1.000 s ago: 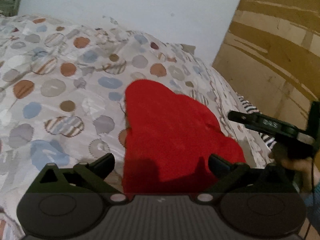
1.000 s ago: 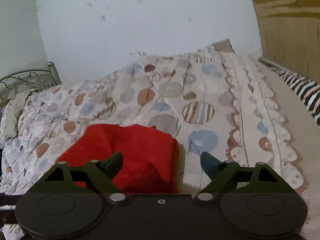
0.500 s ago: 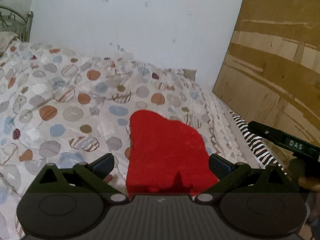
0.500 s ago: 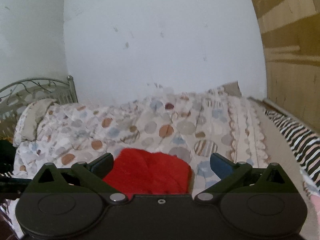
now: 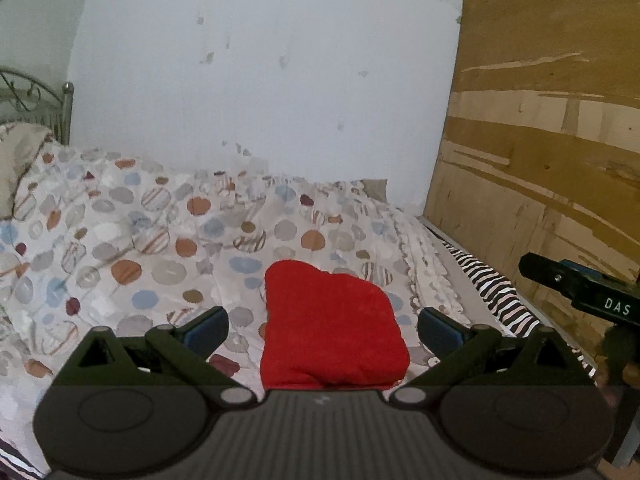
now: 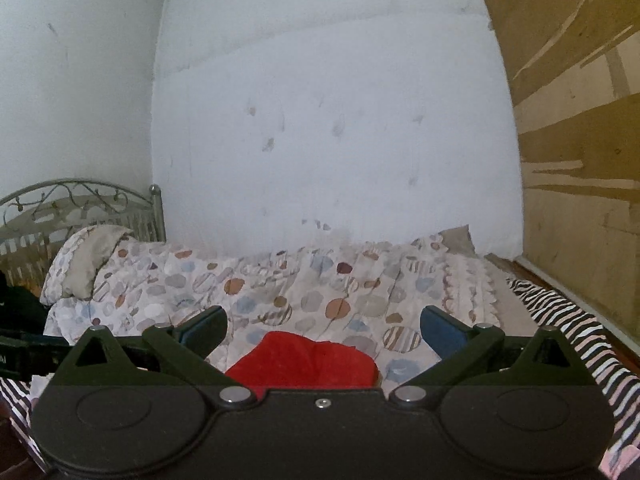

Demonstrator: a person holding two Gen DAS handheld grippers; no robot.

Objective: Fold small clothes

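Looking at this one, the fold itself seems pretty much done. The red cloth (image 5: 332, 328) is lying on the bed (image 5: 120, 240) as a compact, roughly squarish bundle on top of the spotted quilt (image 5: 168, 272), near the edge by the striped sheet (image 5: 492, 288). Nothing is touching it.

Both grippers are clear of it. The left gripper (image 5: 322, 326) has its jaws spread wide with nothing between them, the cloth just sits on the bed beyond the gap. Same for the right gripper (image 6: 323, 330): jaws spread as far as they go, empty, with the cloth (image 6: 304, 364) showing low in its view, partly hidden behind the gripper body. You can also spot the right gripper off at the right edge of the left view, well apart from the cloth.

So my read: this is the let-go-and-back-off step after the last fold, not a grab.

What's next depends on whether there's more laundry. I can't see a 2nd garment anywhere on the bed in either view, only a pillow (image 6: 86, 264) up by the metal headboard (image 6: 80, 200). If the bundle needs tidying, the near edge looks a bit puffy, so 1 gripper would have to come down low and flat to press or pinch that edge without dragging the whole thing loose.
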